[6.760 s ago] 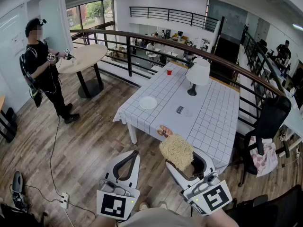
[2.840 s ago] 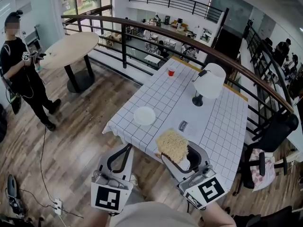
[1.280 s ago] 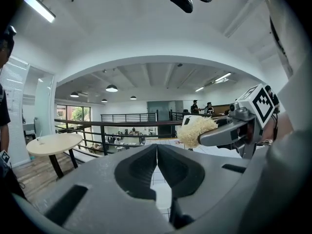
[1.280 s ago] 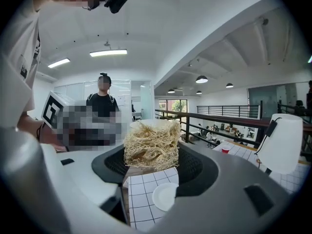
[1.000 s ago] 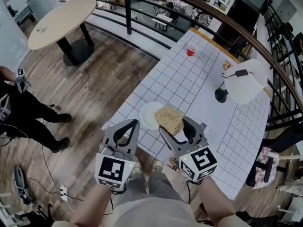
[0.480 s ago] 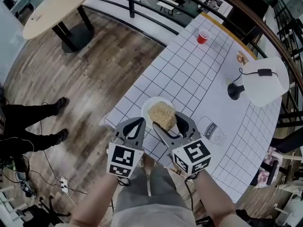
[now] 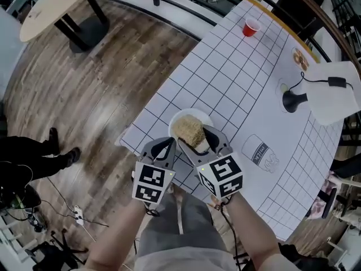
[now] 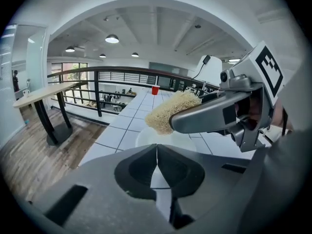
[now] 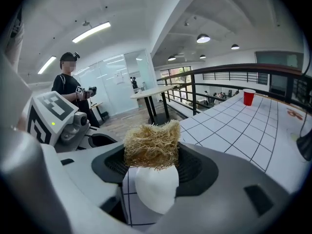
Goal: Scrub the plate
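Observation:
A white plate (image 7: 194, 117) lies near the front left corner of the checked table (image 7: 237, 78). My right gripper (image 7: 196, 135) is shut on a tan fibrous scrubber (image 7: 187, 130), which sits over the plate's near half. In the left gripper view the scrubber (image 8: 171, 112) hangs just above the plate (image 8: 146, 139). In the right gripper view the scrubber (image 9: 152, 145) fills the jaws of my right gripper (image 9: 152, 154), and the plate (image 9: 156, 191) shows below it. My left gripper (image 7: 170, 143) is shut and holds nothing, at the plate's left edge. Its jaws (image 8: 157, 152) meet.
On the table stand a red cup (image 7: 251, 26), a lamp (image 7: 333, 95) with its cord and a clear milk container (image 7: 260, 153). A round table (image 7: 51, 4) and a railing stand beyond. A person (image 9: 68, 87) with grippers stands to the left.
I have walked up to the table. Both grippers came forward over the plate, and the scrubber, held throughout, now sits above it.

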### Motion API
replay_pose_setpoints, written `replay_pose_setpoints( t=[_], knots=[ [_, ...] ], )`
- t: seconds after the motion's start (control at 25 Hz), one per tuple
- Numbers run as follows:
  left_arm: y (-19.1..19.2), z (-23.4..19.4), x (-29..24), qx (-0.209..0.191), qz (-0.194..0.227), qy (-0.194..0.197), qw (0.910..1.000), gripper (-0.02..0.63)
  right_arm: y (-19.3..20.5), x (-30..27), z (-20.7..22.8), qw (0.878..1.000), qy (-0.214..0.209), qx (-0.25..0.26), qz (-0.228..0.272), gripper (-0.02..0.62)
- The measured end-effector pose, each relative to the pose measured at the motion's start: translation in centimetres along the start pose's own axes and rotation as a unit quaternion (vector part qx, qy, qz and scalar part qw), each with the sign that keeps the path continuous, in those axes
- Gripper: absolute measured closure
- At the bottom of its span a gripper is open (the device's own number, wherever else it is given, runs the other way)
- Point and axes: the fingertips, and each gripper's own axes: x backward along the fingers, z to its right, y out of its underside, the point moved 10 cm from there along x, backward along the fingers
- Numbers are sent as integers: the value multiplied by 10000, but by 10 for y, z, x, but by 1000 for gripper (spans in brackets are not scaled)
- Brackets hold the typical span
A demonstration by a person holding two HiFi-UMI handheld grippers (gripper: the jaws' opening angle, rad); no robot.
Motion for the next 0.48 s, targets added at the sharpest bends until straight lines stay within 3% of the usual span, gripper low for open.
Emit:
replay_pose_setpoints(
  t=[0.28,0.48],
  knots=[
    [15,2,-21,-64,-228,-32,9997,589,17,-29,9,9990,-250,-93,-358,334],
    [20,2,-32,-20,-379,-70,9993,589,29,-39,18,9979,-122,28,-642,334]
  ],
)
